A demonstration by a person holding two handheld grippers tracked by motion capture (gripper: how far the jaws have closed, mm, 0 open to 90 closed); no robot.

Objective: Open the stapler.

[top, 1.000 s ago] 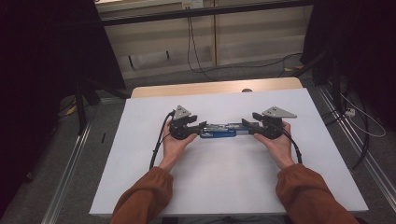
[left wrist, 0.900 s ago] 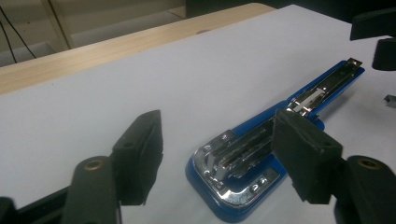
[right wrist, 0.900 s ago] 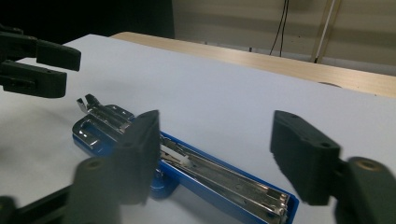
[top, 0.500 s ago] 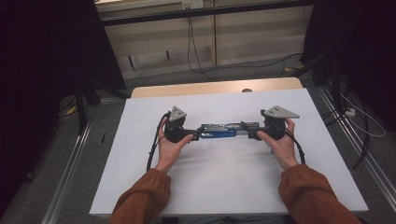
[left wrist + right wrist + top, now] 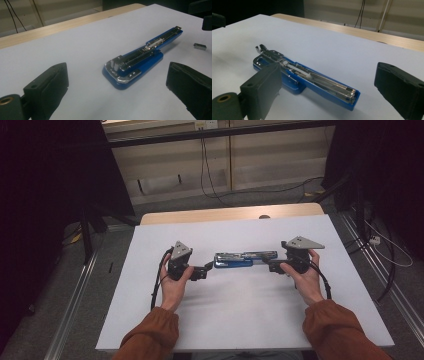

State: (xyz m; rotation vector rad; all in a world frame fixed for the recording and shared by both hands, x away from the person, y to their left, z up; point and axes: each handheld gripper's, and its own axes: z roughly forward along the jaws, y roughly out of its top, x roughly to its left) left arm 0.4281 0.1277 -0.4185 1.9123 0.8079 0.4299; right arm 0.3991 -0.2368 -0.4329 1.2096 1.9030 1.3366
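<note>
Between both wide-open tongs (image 5: 209,268) (image 5: 263,264), untouched, lies a long blue-and-chrome stapler (image 5: 245,259).

Tabletop (image 5: 240,320): white surface, with a bare wooden strip (image 5: 200,215) along the far edge. Lying flat on the white part, near mid-width: 1 blue stapler (image 5: 240,260), opened out at full length, metal magazine facing up. 1 small strip of staples (image 5: 200,46) lies just beside its far end, apart.
</note>
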